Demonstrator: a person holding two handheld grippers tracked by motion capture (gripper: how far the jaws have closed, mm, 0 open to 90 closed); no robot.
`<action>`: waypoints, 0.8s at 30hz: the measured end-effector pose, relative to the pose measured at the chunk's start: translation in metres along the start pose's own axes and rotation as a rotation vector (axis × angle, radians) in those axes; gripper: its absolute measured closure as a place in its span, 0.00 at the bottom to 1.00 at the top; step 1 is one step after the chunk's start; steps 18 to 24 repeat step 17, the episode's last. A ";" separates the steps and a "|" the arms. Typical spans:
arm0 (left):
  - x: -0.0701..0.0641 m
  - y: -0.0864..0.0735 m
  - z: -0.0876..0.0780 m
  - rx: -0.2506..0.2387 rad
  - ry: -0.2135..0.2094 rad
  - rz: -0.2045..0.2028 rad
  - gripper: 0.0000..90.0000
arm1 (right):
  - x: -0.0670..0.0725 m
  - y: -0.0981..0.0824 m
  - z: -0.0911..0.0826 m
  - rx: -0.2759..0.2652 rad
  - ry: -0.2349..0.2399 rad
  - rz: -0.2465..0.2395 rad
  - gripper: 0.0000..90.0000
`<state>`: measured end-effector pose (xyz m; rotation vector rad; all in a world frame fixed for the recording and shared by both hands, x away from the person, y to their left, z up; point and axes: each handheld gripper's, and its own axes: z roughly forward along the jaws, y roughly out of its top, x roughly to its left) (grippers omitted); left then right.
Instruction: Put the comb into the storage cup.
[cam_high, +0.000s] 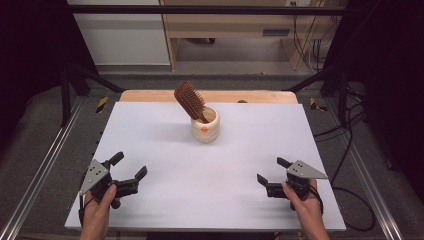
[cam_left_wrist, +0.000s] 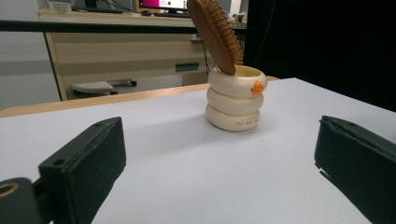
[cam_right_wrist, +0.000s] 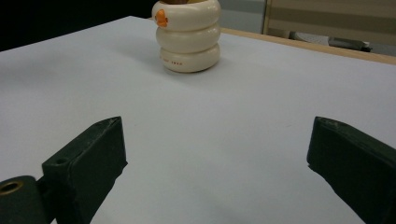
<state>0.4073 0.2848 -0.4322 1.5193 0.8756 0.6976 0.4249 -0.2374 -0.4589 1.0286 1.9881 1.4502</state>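
Low over the table, left gripper (cam_high: 131, 166) and right gripper (cam_high: 270, 170), jaws apart.

A white tabletop (cam_high: 165, 150) carries one cream ringed holder (cam_high: 205, 126) (orange mark on its side), standing near the far edge's middle.

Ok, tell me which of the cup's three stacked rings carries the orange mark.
The top ring of the cream cup, just under the rim that the hairbrush leans out of. The two rings below it bear no orange.
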 end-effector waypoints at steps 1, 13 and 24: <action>-0.001 -0.001 -0.001 -0.002 0.000 0.004 0.02 | 0.000 0.000 0.000 -0.001 0.000 -0.001 0.06; 0.001 -0.008 -0.008 -0.026 0.033 -0.001 0.02 | -0.013 -0.003 -0.008 -0.003 -0.051 0.029 0.05; 0.004 -0.010 -0.009 -0.023 0.044 -0.007 0.02 | -0.017 -0.005 -0.006 0.023 -0.082 0.046 0.05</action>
